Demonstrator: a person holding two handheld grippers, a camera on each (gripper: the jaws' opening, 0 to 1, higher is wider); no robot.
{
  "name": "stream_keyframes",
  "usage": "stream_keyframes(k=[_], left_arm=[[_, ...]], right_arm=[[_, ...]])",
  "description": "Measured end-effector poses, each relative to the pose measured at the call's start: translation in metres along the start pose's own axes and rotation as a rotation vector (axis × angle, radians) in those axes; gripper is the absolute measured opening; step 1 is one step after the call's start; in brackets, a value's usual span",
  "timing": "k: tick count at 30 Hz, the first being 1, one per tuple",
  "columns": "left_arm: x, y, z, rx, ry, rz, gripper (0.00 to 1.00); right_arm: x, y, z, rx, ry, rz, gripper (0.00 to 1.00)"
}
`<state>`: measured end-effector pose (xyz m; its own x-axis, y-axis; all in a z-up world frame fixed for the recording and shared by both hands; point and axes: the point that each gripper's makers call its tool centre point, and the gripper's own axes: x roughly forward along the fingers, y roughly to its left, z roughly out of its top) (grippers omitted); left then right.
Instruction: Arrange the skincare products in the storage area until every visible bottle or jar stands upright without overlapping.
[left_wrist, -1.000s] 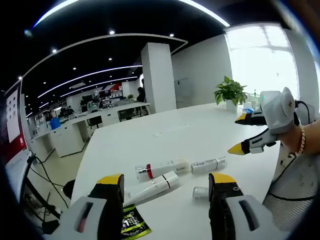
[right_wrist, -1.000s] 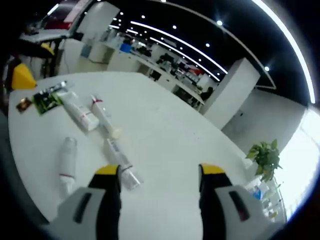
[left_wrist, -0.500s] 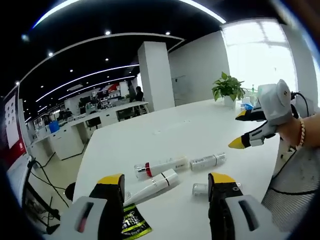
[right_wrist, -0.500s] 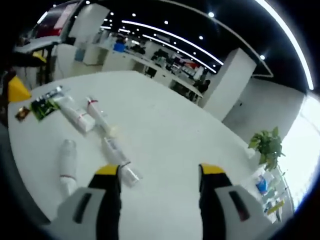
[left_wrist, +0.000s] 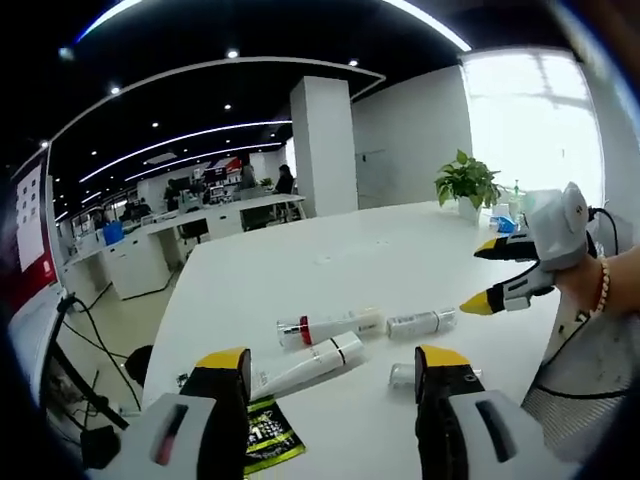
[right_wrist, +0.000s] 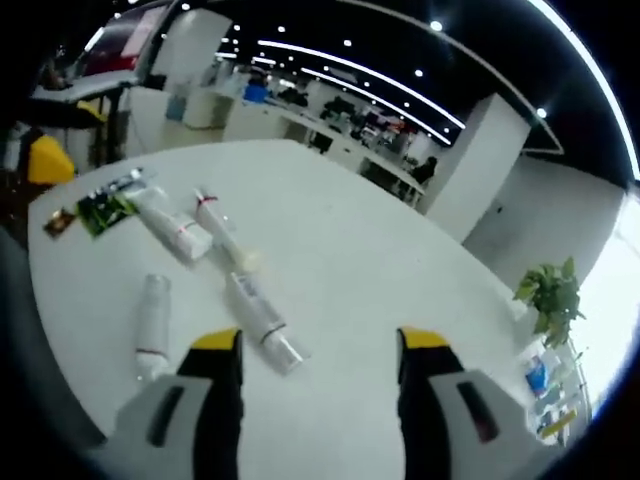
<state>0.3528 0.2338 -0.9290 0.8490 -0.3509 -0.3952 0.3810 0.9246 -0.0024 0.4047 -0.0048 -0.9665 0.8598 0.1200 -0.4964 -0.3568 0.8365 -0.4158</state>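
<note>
Four tubes (right_wrist: 152, 318) lie flat on the white bench (right_wrist: 350, 270) (one sachet (left_wrist: 263, 437) beside them); both the left gripper (left_wrist: 330, 375) and right gripper (right_wrist: 316, 355) have fingers spread, empty.

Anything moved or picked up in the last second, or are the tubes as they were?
Nothing was taken hold of. The four tubes lie flat on the table as before, sachet beside them. Both tongs, left and right, stay open and empty; only the cameras drifted slightly.

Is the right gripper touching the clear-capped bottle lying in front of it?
Apart. The right gripper view shows the open right gripper above the table, with the bottle lying between and beyond its fingertips, white table visible around it.
</note>
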Motion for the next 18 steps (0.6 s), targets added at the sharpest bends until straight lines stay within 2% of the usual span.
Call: stream_keyframes(k=[2, 4, 6, 8, 10, 14, 18], left_arm=[[-0.002, 0.004, 0.002, -0.020, -0.011, 0.011, 0.68], [-0.003, 0.005, 0.004, -0.042, -0.020, 0.009, 0.68], [-0.005, 0.005, 0.005, -0.056, -0.027, 0.007, 0.68], [-0.006, 0.005, 0.004, -0.055, -0.024, 0.010, 0.68], [-0.008, 0.005, 0.003, -0.039, -0.020, 0.016, 0.67], [-0.008, 0.004, 0.004, -0.031, -0.022, 0.014, 0.66], [-0.010, 0.005, 0.003, -0.025, -0.022, 0.023, 0.66]], right_arm=[[0.001, 0.008, -0.001, 0.061, -0.007, 0.047, 0.59], [0.003, 0.010, -0.004, 0.073, 0.013, 0.068, 0.59], [0.002, 0.009, 0.001, 0.079, 0.004, 0.073, 0.59], [0.001, 0.010, 0.010, 0.099, -0.024, 0.100, 0.57], [-0.001, 0.017, 0.027, 0.117, -0.082, 0.173, 0.55], [-0.002, 0.013, 0.045, 0.060, -0.097, 0.213, 0.57], [0.000, 0.007, 0.062, 0.081, -0.125, 0.253, 0.57]])
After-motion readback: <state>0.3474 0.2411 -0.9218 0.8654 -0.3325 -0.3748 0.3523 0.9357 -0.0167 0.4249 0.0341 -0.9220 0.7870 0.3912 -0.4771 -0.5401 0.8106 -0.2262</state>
